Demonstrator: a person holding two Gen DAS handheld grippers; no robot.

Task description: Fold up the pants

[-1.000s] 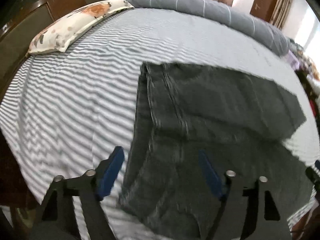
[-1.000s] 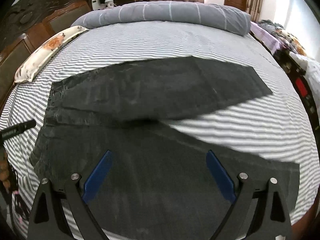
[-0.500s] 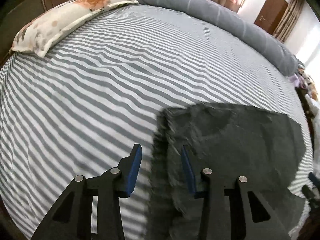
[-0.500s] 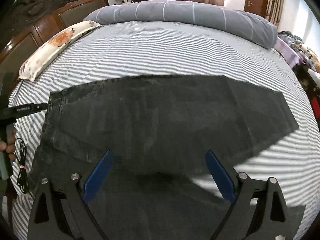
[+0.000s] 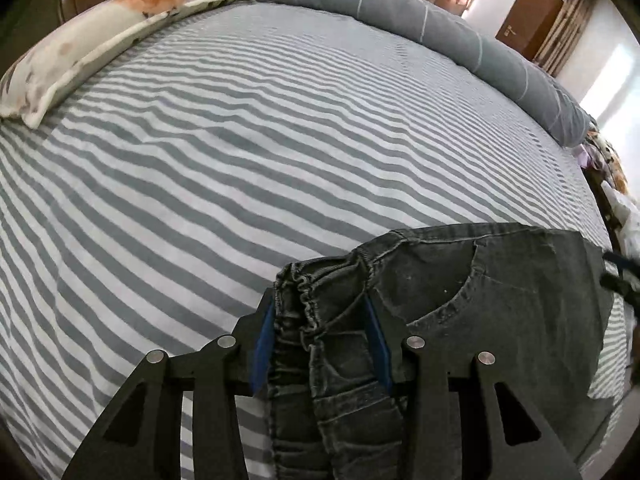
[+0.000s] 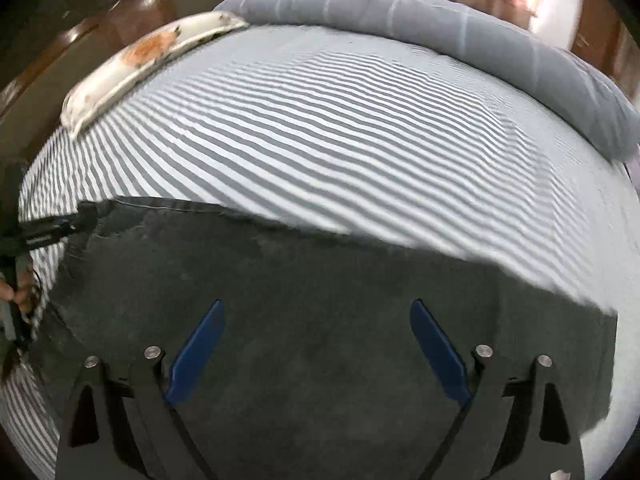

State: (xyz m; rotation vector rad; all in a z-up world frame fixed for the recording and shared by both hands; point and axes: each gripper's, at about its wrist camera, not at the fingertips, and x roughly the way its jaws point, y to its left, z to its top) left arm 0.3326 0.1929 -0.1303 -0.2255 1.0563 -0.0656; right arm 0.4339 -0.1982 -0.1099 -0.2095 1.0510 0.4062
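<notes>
Dark grey jeans (image 5: 480, 300) lie on a grey-and-white striped bed (image 5: 240, 160). My left gripper (image 5: 320, 320) is shut on the bunched elastic waistband (image 5: 304, 300) of the jeans, with the fabric squeezed between its blue pads. In the right wrist view the jeans (image 6: 320, 300) spread wide under my right gripper (image 6: 316, 344), which is open and holds nothing, its blue fingers just above the cloth. The left gripper also shows in the right wrist view (image 6: 52, 228), at the jeans' left corner.
A floral pillow (image 5: 100, 36) lies at the far left of the bed by the wooden headboard. A long grey bolster (image 5: 420, 28) runs along the far edge. A brown door (image 5: 528, 12) and curtains stand beyond.
My left gripper has closed on the jeans' waistband and drawn it across the bed. The right gripper has moved forward over the jeans and stayed open.
</notes>
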